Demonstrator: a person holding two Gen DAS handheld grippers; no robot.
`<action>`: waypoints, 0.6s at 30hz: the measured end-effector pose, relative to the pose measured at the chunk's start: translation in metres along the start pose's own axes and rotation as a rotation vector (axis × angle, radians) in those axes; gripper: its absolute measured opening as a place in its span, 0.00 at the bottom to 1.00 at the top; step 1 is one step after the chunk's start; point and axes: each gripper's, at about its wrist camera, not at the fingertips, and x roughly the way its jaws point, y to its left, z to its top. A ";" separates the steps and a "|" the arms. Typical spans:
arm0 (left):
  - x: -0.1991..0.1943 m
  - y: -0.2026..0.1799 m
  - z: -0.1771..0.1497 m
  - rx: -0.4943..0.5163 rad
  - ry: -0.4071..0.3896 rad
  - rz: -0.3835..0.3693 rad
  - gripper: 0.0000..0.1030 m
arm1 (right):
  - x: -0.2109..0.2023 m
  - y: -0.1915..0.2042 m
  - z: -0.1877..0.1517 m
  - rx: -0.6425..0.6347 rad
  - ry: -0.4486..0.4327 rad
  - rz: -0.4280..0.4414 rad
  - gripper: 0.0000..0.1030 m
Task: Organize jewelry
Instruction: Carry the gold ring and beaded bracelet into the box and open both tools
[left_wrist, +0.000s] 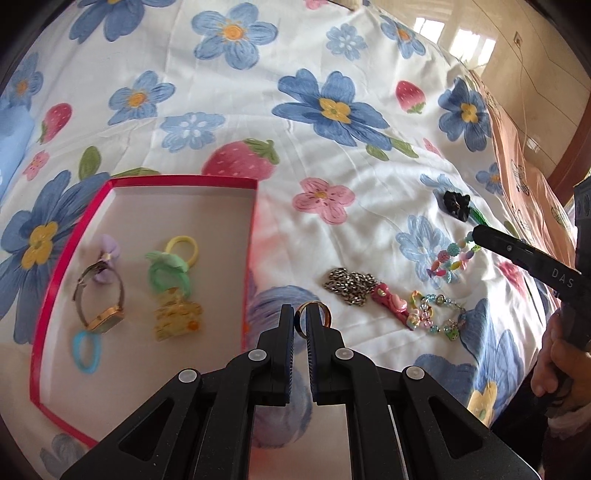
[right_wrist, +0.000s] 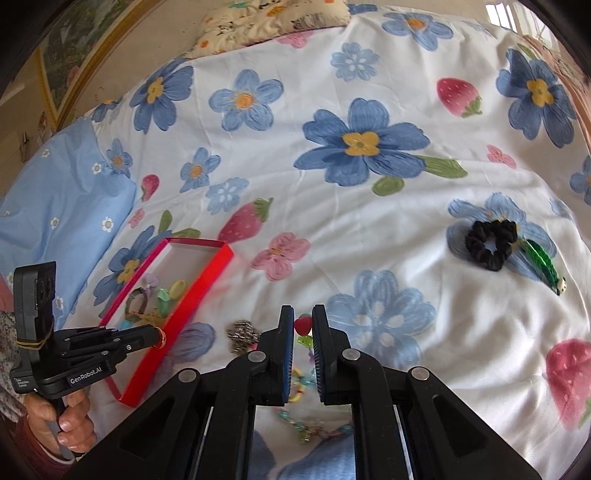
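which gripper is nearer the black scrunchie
Right. The right gripper sits just below the black scrunchie, over the colourful beads. The left gripper, holding a ring, is far off beside the red tray.

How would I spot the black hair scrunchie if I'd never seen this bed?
Start from the red tray on the flowered bedspread and look far right, past the loose trinkets. The black scrunchie lies on a pale blue flower beside a green clip; it is the only ruffled, all-black ring.
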 end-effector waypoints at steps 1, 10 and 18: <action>-0.005 0.004 -0.001 -0.009 -0.006 0.004 0.05 | 0.000 0.004 0.001 -0.008 -0.002 0.006 0.09; -0.038 0.040 -0.016 -0.081 -0.039 0.043 0.05 | 0.007 0.052 0.007 -0.077 0.007 0.075 0.09; -0.060 0.071 -0.028 -0.136 -0.052 0.086 0.05 | 0.025 0.097 0.005 -0.131 0.042 0.156 0.09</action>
